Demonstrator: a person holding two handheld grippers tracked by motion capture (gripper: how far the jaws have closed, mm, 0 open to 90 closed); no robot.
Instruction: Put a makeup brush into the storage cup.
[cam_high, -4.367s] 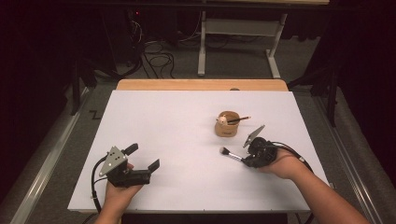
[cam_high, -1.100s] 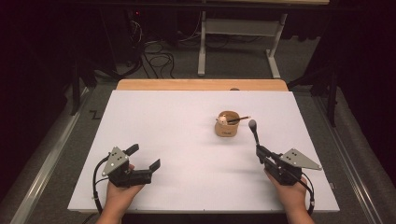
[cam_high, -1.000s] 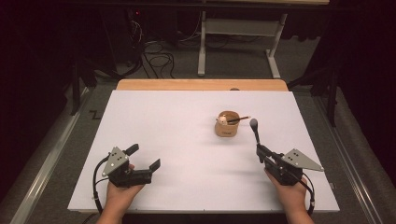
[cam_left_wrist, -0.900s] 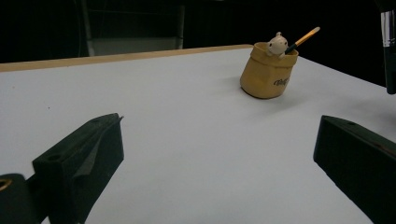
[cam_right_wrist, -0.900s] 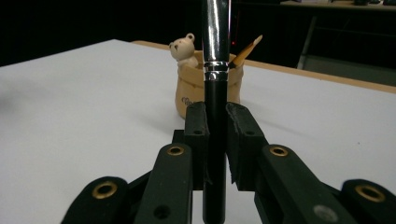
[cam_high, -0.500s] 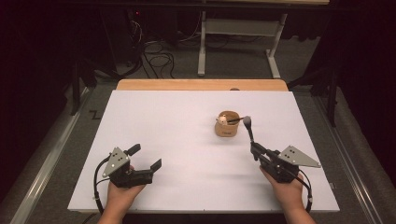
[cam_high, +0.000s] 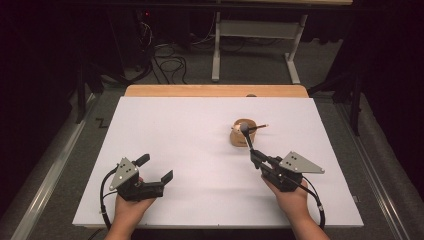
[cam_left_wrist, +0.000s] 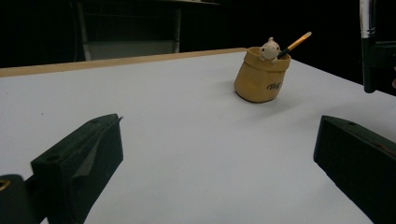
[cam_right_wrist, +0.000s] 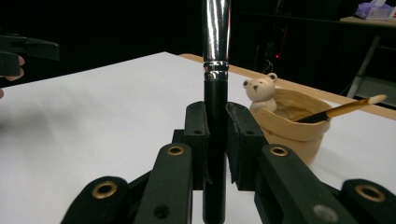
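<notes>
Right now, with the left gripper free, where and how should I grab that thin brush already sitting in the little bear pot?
Grip the thin brush on its bare orange handle end, which leans out over the rim of the pot, away from the bear figure. Probably come from above on that open side, jaws across the shaft, then draw it out along its slant. The left gripper stands open.

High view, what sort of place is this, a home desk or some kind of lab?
Most likely a lab or recording workspace, not a home. A bare white table stands in a dark room, cables sprawl on the floor behind it, and the person's hands hold sensor-topped tools: the left gripper and the right gripper.
</notes>
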